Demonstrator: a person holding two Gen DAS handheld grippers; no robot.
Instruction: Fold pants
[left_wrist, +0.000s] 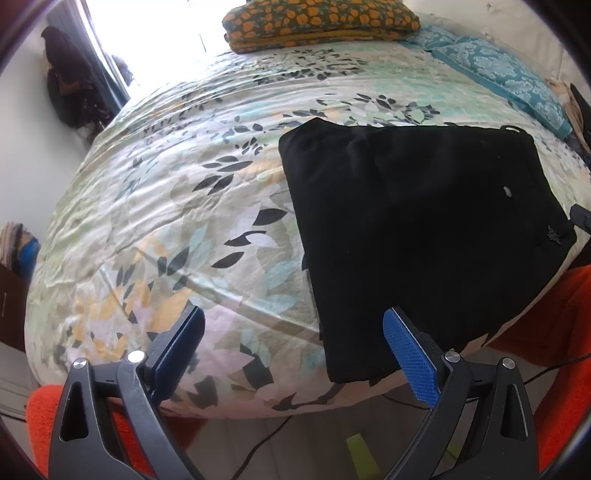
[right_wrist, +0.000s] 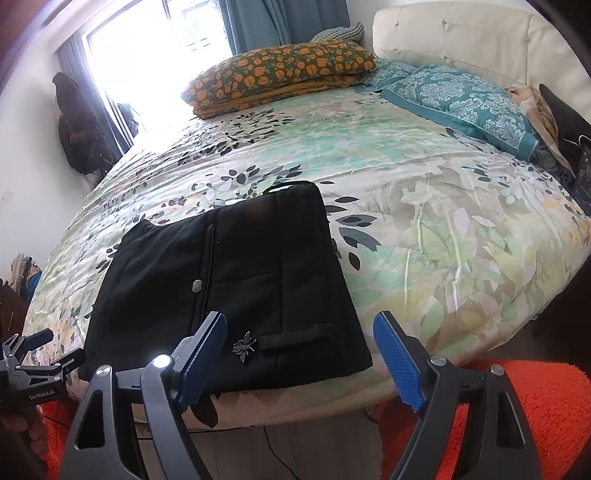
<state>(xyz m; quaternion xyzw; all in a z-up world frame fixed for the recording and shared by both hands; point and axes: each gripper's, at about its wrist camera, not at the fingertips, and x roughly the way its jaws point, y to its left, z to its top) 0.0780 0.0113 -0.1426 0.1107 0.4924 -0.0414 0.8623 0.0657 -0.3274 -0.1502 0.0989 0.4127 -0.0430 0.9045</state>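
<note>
Though the black pants (right_wrist: 229, 288) lie folded at the bed (right_wrist: 424, 206) edge, their layers blur into one dark mass. Both the left gripper (left_wrist: 291, 339) and right gripper (right_wrist: 300, 345) hang spread, grasping nothing.

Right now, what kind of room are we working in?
Most likely a bedroom in a home: the folded black pants lie on a bed with a leaf-print bedspread, teal patterned pillows rest against a tufted cream headboard, beside a curtained window.
</note>
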